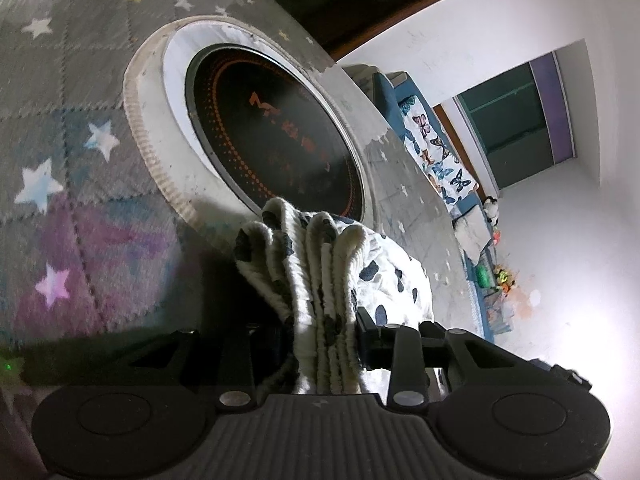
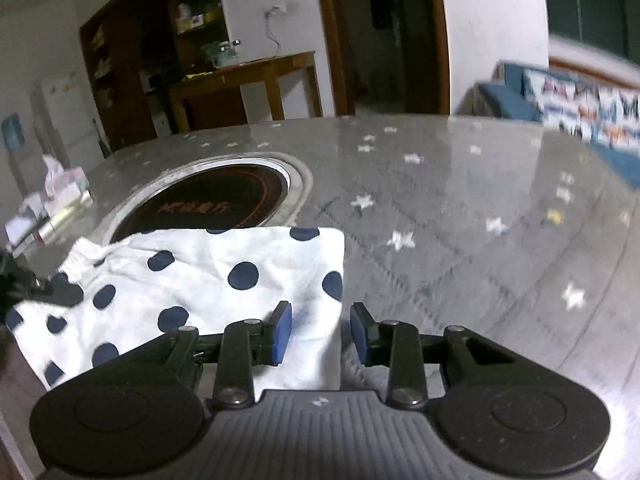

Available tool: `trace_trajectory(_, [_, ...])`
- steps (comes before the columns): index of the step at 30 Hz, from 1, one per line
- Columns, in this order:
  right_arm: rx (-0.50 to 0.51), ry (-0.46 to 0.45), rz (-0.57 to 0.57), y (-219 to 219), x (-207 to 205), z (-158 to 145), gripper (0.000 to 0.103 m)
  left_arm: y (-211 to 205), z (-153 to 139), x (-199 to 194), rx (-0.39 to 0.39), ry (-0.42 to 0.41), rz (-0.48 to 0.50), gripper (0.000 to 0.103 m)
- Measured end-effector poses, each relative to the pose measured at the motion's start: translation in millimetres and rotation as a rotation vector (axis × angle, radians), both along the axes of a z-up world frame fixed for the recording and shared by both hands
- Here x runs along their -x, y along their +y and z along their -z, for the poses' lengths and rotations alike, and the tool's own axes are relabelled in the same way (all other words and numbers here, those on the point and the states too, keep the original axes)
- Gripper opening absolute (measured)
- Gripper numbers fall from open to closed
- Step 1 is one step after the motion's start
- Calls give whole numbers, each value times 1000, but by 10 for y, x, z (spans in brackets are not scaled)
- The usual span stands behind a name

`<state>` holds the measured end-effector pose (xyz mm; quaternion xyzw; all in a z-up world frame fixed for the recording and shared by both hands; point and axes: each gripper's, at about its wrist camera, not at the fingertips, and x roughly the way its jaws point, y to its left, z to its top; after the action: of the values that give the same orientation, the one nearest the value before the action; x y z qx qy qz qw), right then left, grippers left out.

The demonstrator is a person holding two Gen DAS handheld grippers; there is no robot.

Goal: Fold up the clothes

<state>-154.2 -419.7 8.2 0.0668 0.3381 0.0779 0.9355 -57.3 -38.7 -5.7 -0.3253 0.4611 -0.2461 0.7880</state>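
From the left wrist camera, the left gripper squeezes a thick bunch of ribbed waistband on the spotted garment. Many layers are stacked between its jaws, so it has a firm hold. The bunch sits just in front of the round black cooktop set in the star-patterned table, and it covers the near rim of that cooktop. The rest of the cloth falls away to the right.

From the right wrist camera, the right gripper is partly open and holds nothing. The blue pads have a gap between them, and the cloth's edge lies under that gap. The white cloth with dark dots lies spread out and mostly flat on the near side of the cooktop, a little over its rim.

The garment looks folded at least once, with layers gathered at the waistband. It looks like more folding and smoothing is left to do.
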Motion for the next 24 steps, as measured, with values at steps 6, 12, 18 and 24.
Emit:
trace_trajectory(6, [-80, 3, 0, -44, 3, 30, 13, -63, -92, -5, -60, -39, 29, 34])
trace_trajectory(12, [-71, -64, 39, -35, 157, -158, 4, -221, -296, -57, -100, -107, 75, 33])
trace_trajectory(18, [-21, -125, 112, -264, 240, -385, 4, -624, -452, -198, -110, -166, 150, 32])
trace_trajectory(24, [25, -144, 208, -602, 264, -476, 4, -1129, -502, -352, -112, -194, 245, 32])
